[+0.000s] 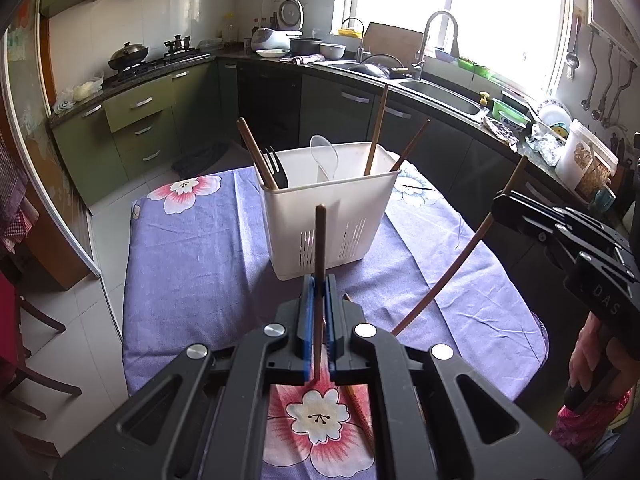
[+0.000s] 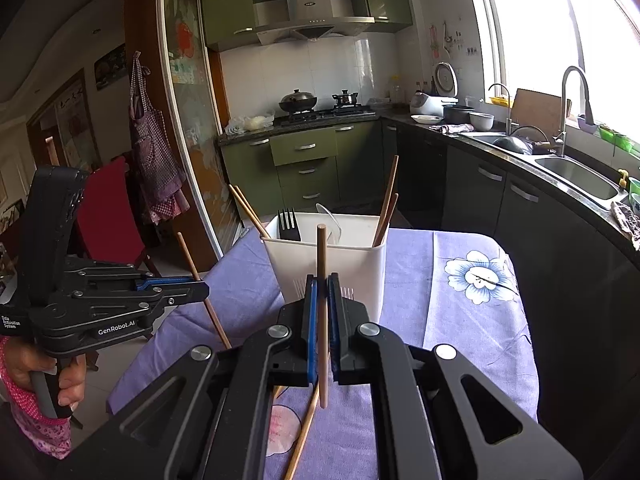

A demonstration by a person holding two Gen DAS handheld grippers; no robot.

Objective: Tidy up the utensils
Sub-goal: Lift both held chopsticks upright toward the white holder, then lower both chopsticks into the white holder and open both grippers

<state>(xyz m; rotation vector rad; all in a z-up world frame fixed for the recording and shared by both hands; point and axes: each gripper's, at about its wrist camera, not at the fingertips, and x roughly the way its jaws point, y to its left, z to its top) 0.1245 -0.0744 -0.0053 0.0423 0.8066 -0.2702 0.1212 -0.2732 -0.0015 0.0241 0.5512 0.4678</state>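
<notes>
Your left gripper [image 1: 319, 292] pointed steeply downward, its blue pads [image 1: 307, 320] closed tight on a thin stick that stood nearly upright between them. Your right gripper [image 2: 322, 292] tilted down less sharply, jaws likewise clamped on a stick. Each gripper showed in the other's view: the right one [image 1: 505, 200] came in from the side, and your left hand [image 2: 48, 376] was wrapped around its handle, fingers curled.

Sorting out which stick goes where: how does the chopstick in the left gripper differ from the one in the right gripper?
The left chopstick is darker brown; the right chopstick is lighter. In the left wrist view, the left one stands nearly upright and the right one leans. Both are clamped mid-length, left gripper and right gripper alike, short of the holder.
</notes>
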